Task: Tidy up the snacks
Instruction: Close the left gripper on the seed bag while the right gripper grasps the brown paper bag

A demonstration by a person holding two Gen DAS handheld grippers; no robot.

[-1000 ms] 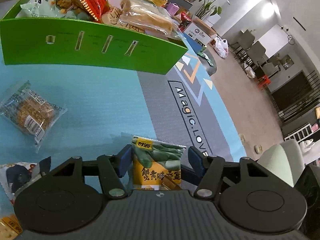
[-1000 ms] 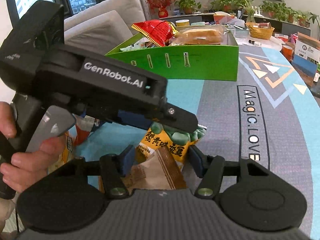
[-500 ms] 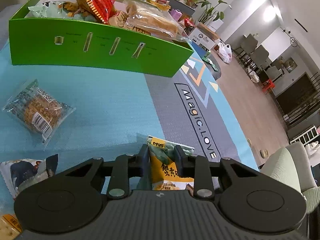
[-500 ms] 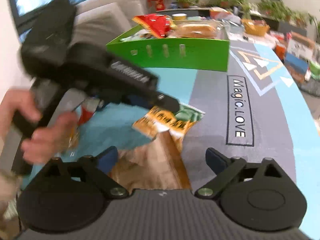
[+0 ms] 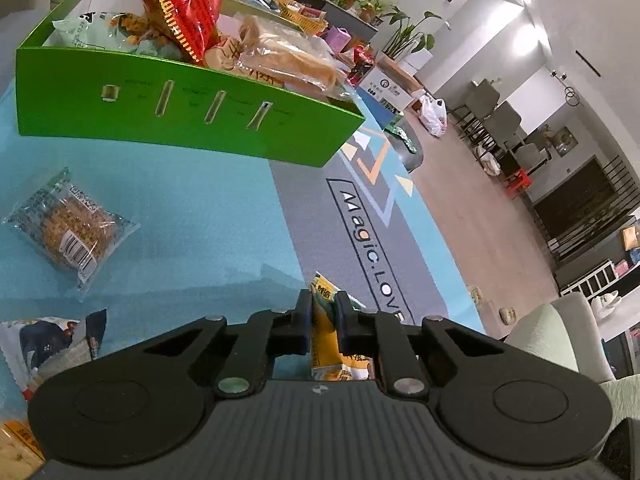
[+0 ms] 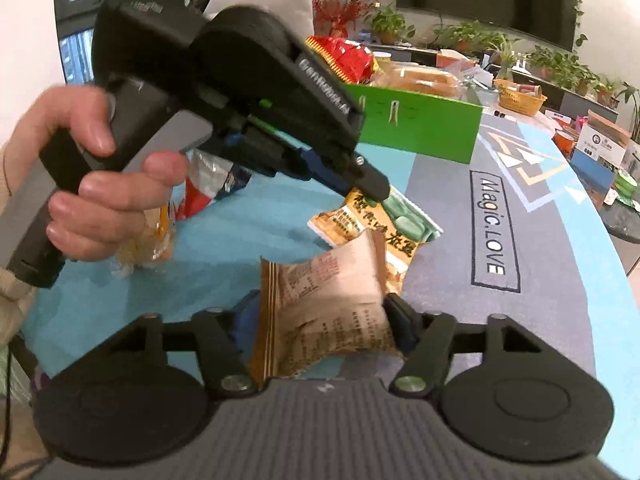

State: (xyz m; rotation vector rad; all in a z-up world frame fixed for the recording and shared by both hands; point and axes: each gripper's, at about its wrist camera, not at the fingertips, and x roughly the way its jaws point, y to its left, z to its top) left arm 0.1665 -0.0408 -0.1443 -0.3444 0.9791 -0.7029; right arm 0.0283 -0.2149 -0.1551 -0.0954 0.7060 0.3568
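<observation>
Left wrist view: bench (image 5: 224,208), broad and mostly bare toward the far curved edge, plenty of room to move. Green box (image 5: 188,108) at the back, already heaped with snacks. Still loose on the bench: clear-wrapped cake (image 5: 70,226), white pouch (image 5: 48,344). Left claw (image 5: 323,312) pinched narrow on the yellow snack packet (image 5: 320,300), low over the bench. Right claw (image 6: 320,312) closing around the brown packet (image 6: 324,304), just beside it. Probably well along, several pieces left.

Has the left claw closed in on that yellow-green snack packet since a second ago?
Yes. The left claw now pinches the yellow-green snack packet; its fingers, earlier wide apart beside it, have closed inward while the Magic.LOVE lettering keeps its place.
</observation>
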